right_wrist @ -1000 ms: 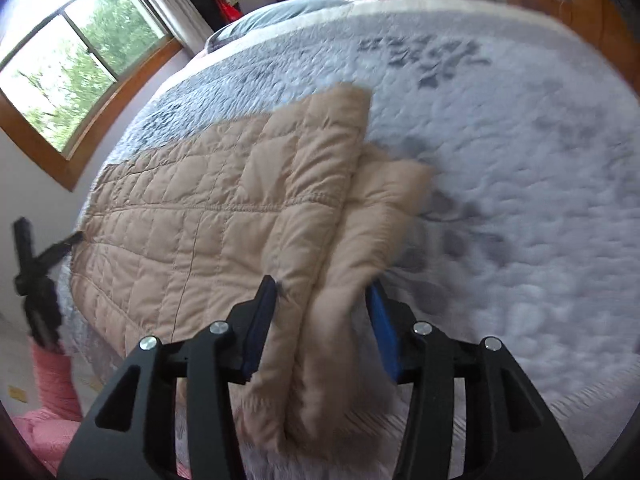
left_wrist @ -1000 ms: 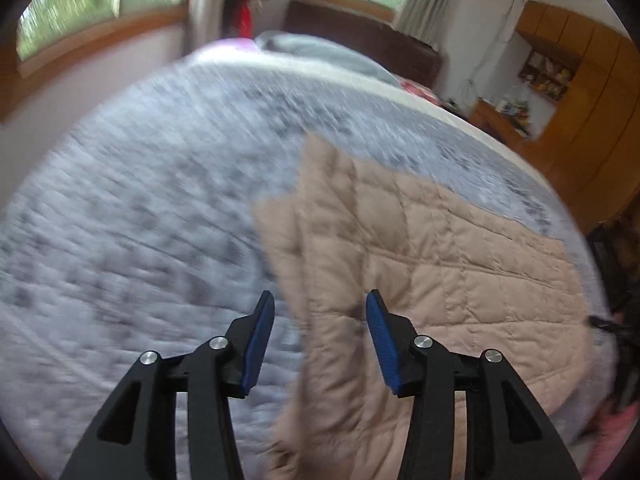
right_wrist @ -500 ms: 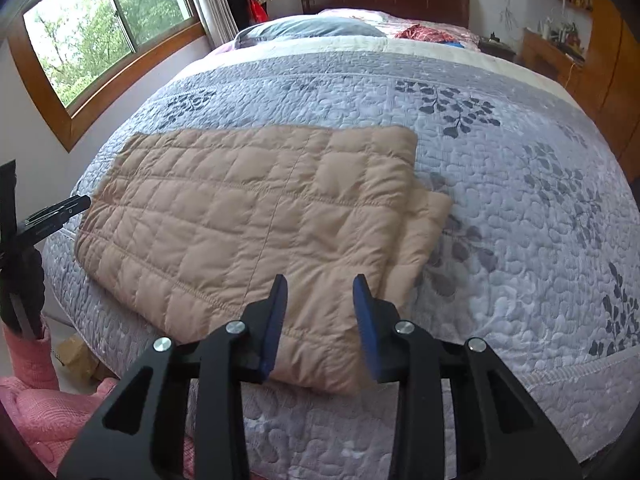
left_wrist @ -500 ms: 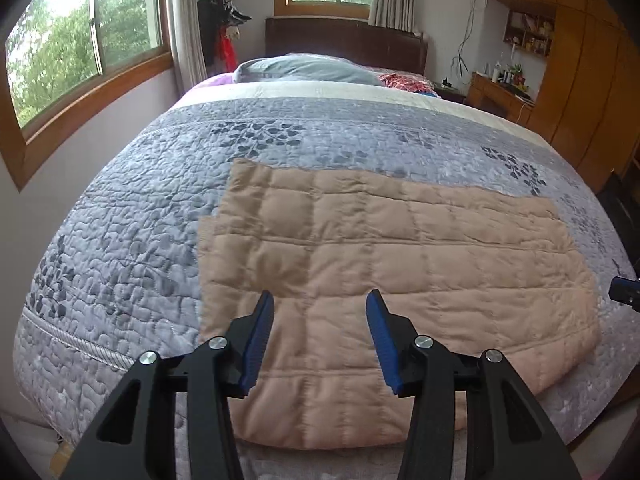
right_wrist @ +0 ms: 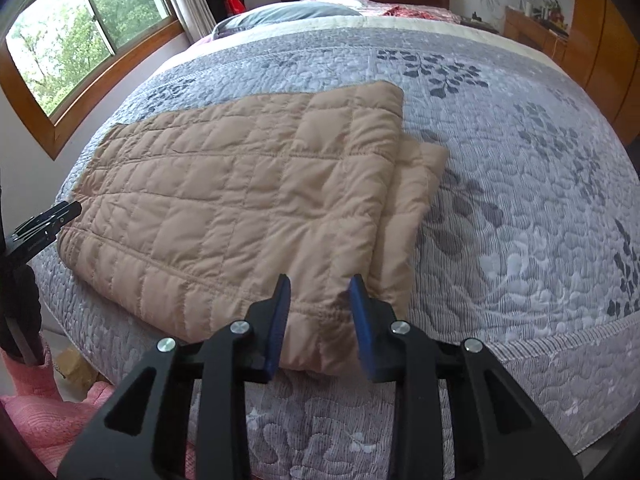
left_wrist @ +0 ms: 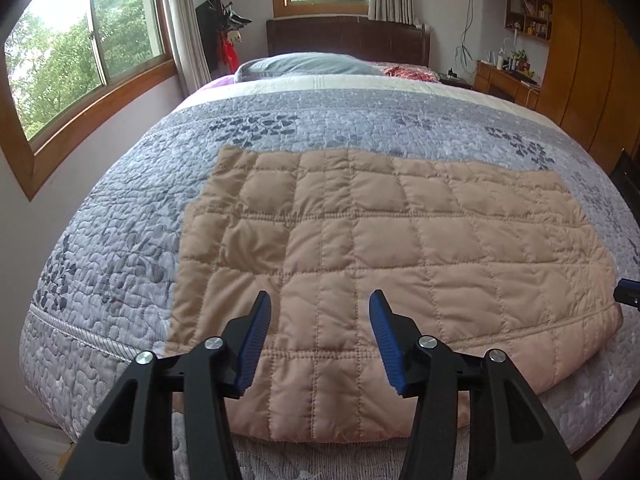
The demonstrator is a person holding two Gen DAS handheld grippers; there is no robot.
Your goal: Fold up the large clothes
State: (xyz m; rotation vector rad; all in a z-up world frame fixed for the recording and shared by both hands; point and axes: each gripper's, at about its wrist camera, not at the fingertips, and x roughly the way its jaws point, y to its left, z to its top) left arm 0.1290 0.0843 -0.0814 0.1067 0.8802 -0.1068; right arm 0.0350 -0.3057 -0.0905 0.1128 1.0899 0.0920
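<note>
The right gripper [right_wrist: 318, 308] has just been narrowing its jaws, empty, above the near right corner of the tan quilted coat [right_wrist: 240, 200]. The left gripper [left_wrist: 320, 336] hangs released over its near edge. The coat lies lengthwise across the bed [left_wrist: 120, 280]; no containers here.

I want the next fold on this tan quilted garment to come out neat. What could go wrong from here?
1. The tan quilted garment lies near the bed's front edge; a tug toward the person could drag it off.
2. Layers stick out unevenly at its right end, so folding now may lock in a crooked stack.
3. The right hand-held gripper, jaws just narrowing, hovers over the thick near corner; it might pinch only the top layer.
</note>
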